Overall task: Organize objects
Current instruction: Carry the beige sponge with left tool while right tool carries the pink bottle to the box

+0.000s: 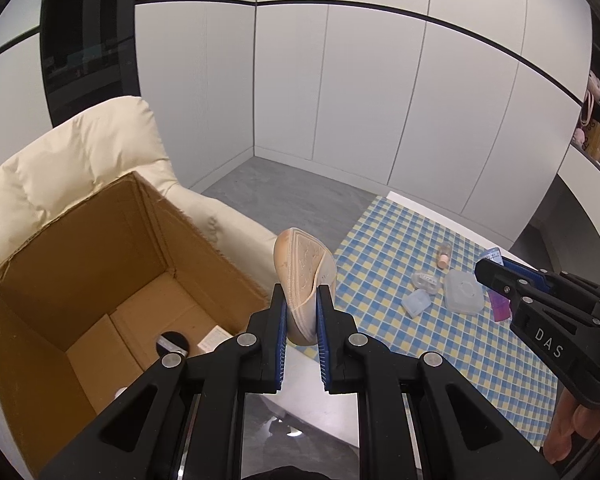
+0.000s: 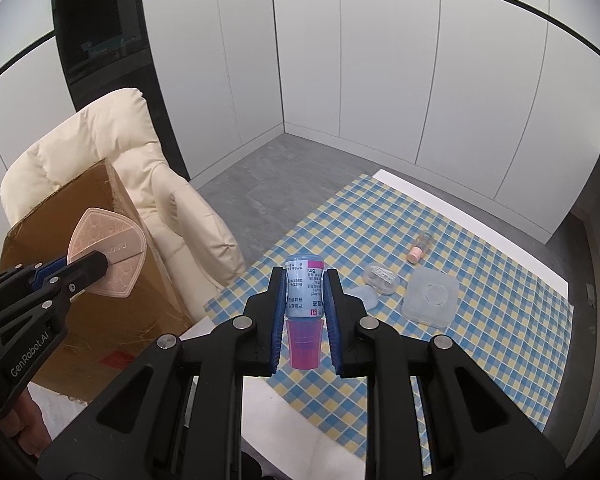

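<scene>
In hand: we are gripping a pink compact (image 1: pixel 303 280) in the left gripper (image 1: pixel 302 308) beside the cardboard box (image 1: pixel 112 248), a small bottle (image 2: pixel 304 292) in the right gripper (image 2: pixel 304 300); four items are still awaiting us on the checked cloth (image 2: pixel 480 360).

The cloth (image 2: pixel 440 360) is checked in blue, yellow and white. The box (image 1: pixel 112 248) is plain brown cardboard, and the chair (image 2: pixel 112 152) behind it is cream. The compact (image 2: pixel 108 258) is pale pink with a faint embossed pattern. The bottle (image 2: pixel 303 288) is light blue with a magenta-edged label and a translucent pink cap. The case (image 2: pixel 430 298) is frosted, perhaps faintly blue. The grippers (image 1: pixel 302 300) are black with blue pads.
</scene>
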Motion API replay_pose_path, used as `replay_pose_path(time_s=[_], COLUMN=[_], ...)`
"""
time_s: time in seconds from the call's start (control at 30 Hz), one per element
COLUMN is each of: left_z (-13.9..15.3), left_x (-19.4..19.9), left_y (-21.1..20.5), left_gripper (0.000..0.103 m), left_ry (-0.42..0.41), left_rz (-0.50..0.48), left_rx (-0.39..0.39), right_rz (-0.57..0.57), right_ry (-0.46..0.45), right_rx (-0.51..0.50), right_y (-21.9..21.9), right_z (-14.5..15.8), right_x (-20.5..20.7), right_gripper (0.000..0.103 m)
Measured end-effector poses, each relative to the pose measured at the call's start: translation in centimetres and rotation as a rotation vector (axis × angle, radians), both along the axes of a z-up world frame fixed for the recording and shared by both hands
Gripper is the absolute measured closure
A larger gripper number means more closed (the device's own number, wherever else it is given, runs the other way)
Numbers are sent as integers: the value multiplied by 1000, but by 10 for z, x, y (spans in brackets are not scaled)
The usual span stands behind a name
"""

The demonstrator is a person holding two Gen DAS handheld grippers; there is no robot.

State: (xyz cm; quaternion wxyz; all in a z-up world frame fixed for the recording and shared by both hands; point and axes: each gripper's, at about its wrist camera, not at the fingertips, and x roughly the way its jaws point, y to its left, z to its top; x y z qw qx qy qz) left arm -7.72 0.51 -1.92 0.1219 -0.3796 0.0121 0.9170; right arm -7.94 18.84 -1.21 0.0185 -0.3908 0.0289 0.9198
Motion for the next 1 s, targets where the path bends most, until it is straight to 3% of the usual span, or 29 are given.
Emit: replay_pose_path(time_s=[1.0], left_z=[-2], left_x=[9], left_y=[-87], left_gripper=[90], left_ry=[-19], left_rz=[167], left_rx=[-6], right_rz=[170], right_ry=[41], right_rx=[-3], right_y=[-97], right_z=[16], right_x=[-18], right_gripper=[84])
